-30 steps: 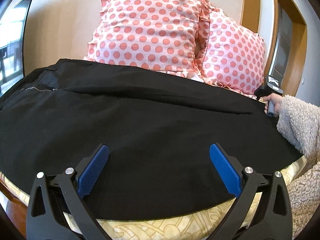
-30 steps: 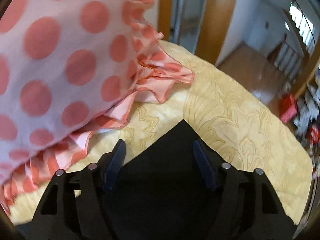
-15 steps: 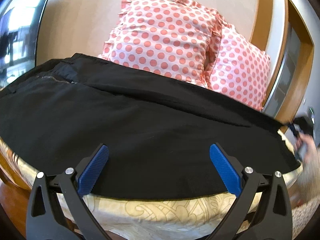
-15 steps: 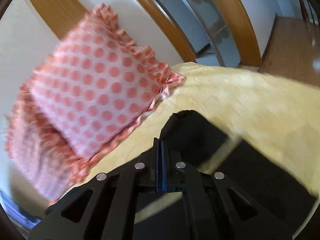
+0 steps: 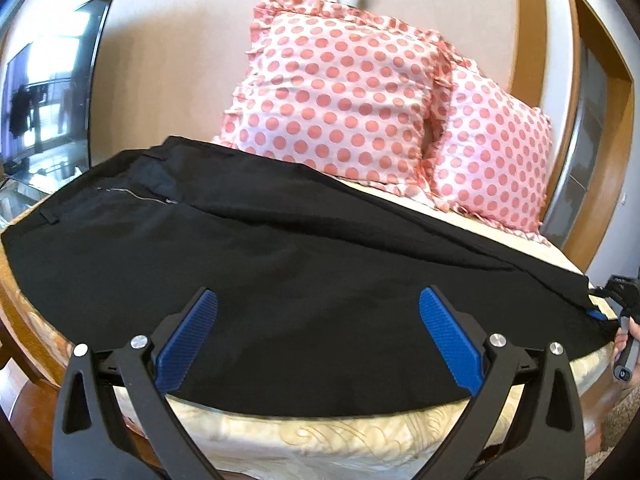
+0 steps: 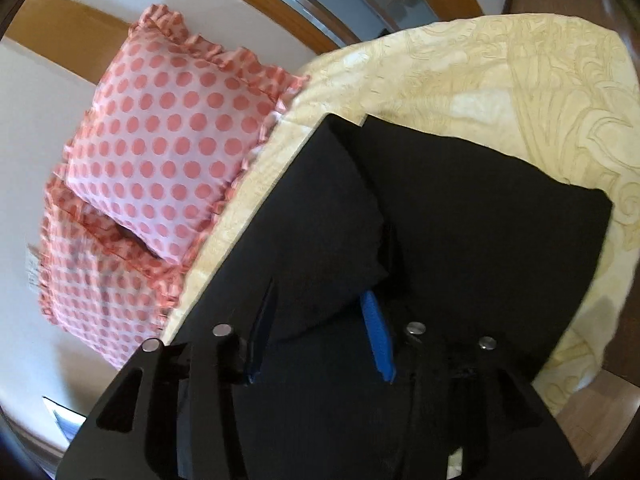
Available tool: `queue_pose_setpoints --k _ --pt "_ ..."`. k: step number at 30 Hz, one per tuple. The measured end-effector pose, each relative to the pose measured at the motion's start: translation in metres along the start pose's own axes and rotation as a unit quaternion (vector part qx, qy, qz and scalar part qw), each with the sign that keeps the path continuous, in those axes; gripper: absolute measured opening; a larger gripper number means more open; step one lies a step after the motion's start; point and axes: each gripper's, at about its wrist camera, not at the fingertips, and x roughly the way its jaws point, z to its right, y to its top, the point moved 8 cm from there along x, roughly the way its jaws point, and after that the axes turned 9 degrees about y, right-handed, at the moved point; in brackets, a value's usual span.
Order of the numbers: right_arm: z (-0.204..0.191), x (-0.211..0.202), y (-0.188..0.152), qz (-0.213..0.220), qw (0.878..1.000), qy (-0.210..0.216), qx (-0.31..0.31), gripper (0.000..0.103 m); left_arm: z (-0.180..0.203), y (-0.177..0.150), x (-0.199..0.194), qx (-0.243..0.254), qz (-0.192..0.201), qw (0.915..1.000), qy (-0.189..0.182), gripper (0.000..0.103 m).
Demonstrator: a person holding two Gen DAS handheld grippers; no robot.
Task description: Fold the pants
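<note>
bright daylight, strong fisheye bending at dark rims, slight blur on the pillows (image 6: 160, 140).

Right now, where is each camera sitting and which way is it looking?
Left wrist: sits on the left gripper, low at the bed's near edge, facing across the black pants toward the polka-dot pillows and wall; its open blue-padded fingers show, and the right hand at far right.
Right wrist: sits on the right gripper, tilted, looking along the pants' leg ends and yellow bedspread; its fingers straddle a cloth fold.
Shared: pants, pillows, bedspread.
</note>
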Motion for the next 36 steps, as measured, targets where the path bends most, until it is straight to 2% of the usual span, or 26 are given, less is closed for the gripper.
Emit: queue_pose_setpoints --k 4,6,7,9,10,12,14,18,21,22,24,26,27,29,30,31,32,34,36 --pt "0.0 0.011 0.006 0.004 1.0 0.011 -0.002 0.044 -0.02 0.02 0.01 -0.048 -0.006 0.9988 0.004 0.101" --pt "0.001 0.021 0.01 0.0 1.0 0.017 -0.007 0.026 -0.031 0.029 0.02 -0.067 -0.018 0.9974 0.018 0.101" --pt "0.0 0.027 0.012 -0.007 0.999 0.039 -0.001 0.003 -0.037 0.035 0.028 -0.078 -0.031 0.9963 0.021 0.101" --pt "-0.002 0.02 0.019 0.001 0.996 0.089 0.012 0.003 -0.044 0.046 0.04 -0.092 -0.05 0.9944 0.014 0.101" --pt "-0.007 0.008 0.026 0.018 0.992 0.123 0.009 0.003 -0.048 0.056 0.048 -0.1 -0.059 0.9932 0.01 0.101" --pt "-0.012 -0.017 0.033 0.051 0.987 0.153 -0.003 0.003 -0.056 0.076 0.063 -0.107 -0.066 0.992 0.014 0.101" --pt "-0.009 -0.037 0.036 0.073 0.985 0.154 -0.01 0.003 -0.064 0.097 0.084 -0.116 -0.079 0.9896 0.03 0.101" --pt "-0.001 -0.043 0.036 0.072 0.986 0.153 -0.002 0.003 -0.067 0.127 0.149 -0.152 -0.139 0.9781 0.03 0.101" --pt "0.003 -0.041 0.037 0.069 0.986 0.151 0.005 0.003 -0.06 0.141 0.194 -0.156 -0.169 0.9726 0.032 0.099" --pt "0.004 -0.039 0.037 0.066 0.986 0.151 0.005 0.003 -0.054 0.143 0.213 -0.155 -0.187 0.9695 0.028 0.096" --pt "0.005 -0.037 0.038 0.063 0.986 0.152 0.006 0.003 -0.043 0.147 0.25 -0.142 -0.226 0.9631 0.038 0.082" --pt "0.006 -0.036 0.037 0.061 0.986 0.153 0.005 0.003 -0.038 0.147 0.276 -0.119 -0.249 0.9583 0.073 0.077" --pt "0.007 -0.036 0.037 0.06 0.986 0.153 0.003 0.003 -0.037 0.147 0.293 -0.107 -0.264 0.9534 0.099 0.074" --pt "0.008 -0.036 0.036 0.057 0.987 0.149 -0.004 0.003 -0.038 0.143 0.314 -0.109 -0.286 0.9431 0.13 0.07" --pt "0.008 -0.035 0.035 0.056 0.988 0.147 -0.007 0.003 -0.039 0.14 0.32 -0.111 -0.295 0.9389 0.139 0.049" --pt "0.008 -0.034 0.035 0.053 0.988 0.147 -0.008 0.003 -0.042 0.136 0.326 -0.108 -0.306 0.9333 0.155 0.036" --pt "0.009 -0.033 0.034 0.05 0.988 0.149 -0.008 0.003 -0.047 0.134 0.324 -0.104 -0.306 0.9311 0.17 0.018" --pt "0.009 -0.032 0.035 0.048 0.988 0.148 -0.014 0.003 -0.056 0.137 0.307 -0.125 -0.284 0.9371 0.16 0.008" --pt "0.008 -0.032 0.036 0.05 0.988 0.146 -0.021 0.003 -0.067 0.141 0.275 -0.151 -0.256 0.9444 0.141 0.007"
